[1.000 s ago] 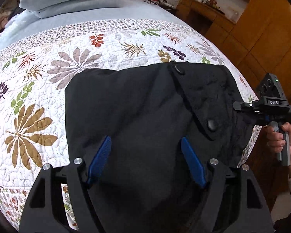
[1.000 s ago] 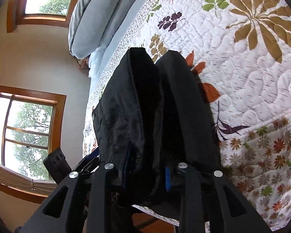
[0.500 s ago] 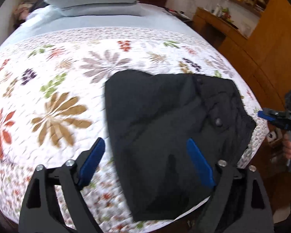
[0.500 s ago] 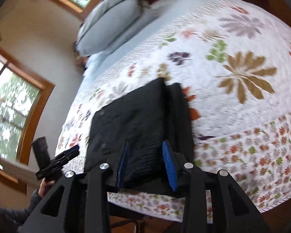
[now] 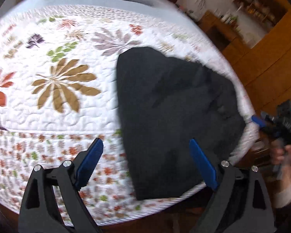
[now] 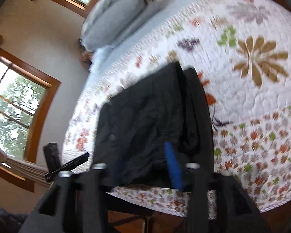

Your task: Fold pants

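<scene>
The black pants [image 5: 170, 112] lie folded into a compact stack near the corner of the bed, on the floral quilt [image 5: 54, 101]. My left gripper [image 5: 147, 163] is open and empty, held back above the quilt's edge, off the pants. The right gripper [image 5: 261, 123] shows at the far right, held clear of the bed. In the right wrist view the pants [image 6: 145, 120] lie ahead of my right gripper [image 6: 145, 165], which is open and empty. The left gripper [image 6: 67, 165] appears at the lower left there. Both views are blurred.
Grey pillows [image 6: 114, 19] lie at the head of the bed. Wooden cabinets [image 5: 271, 44] stand beyond the bed's right side. Windows [image 6: 15, 101] line the wall. The bed edge [image 5: 164, 207] runs just below the pants.
Both grippers have pulled back from the pants and away from the bed. The right gripper, shut on the fabric a second ago, has opened and let go.
</scene>
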A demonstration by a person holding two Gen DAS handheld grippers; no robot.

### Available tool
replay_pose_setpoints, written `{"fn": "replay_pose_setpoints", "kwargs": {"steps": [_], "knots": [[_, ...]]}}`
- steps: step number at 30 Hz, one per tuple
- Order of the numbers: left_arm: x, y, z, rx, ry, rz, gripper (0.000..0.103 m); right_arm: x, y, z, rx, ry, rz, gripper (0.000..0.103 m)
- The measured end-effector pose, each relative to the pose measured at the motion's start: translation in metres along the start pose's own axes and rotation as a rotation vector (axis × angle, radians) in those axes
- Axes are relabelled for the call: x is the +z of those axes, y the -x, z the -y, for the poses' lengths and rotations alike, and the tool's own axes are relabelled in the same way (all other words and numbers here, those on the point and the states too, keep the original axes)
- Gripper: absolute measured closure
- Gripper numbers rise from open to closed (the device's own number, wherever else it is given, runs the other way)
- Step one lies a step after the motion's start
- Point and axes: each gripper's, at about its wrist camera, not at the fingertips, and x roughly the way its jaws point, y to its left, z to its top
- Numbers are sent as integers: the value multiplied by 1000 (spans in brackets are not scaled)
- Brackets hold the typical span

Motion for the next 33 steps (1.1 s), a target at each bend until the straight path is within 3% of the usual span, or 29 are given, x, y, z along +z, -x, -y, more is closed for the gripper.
{"fn": "replay_pose_setpoints", "kwargs": {"steps": [3, 6, 11, 18, 22, 33], "knots": [[13, -4, -19, -169, 116, -114, 3, 10, 19, 7, -13, 13, -8, 8], [18, -20, -41, -199, 219, -183, 3, 15, 16, 31, -25, -49, -61, 8], [13, -47, -60, -302, 319, -263, 3, 10, -12, 78, 59, -191, -179, 8], [3, -82, -59, -347, 311, -389, 3, 13, -33, 105, 146, -249, -197, 5], [1, -96, -50, -393, 313, -435, 3, 16, -42, 105, 141, -247, -220, 5], [2, -113, -40, -406, 306, -495, 3, 23, -76, 97, 163, -210, -293, 4]]}}
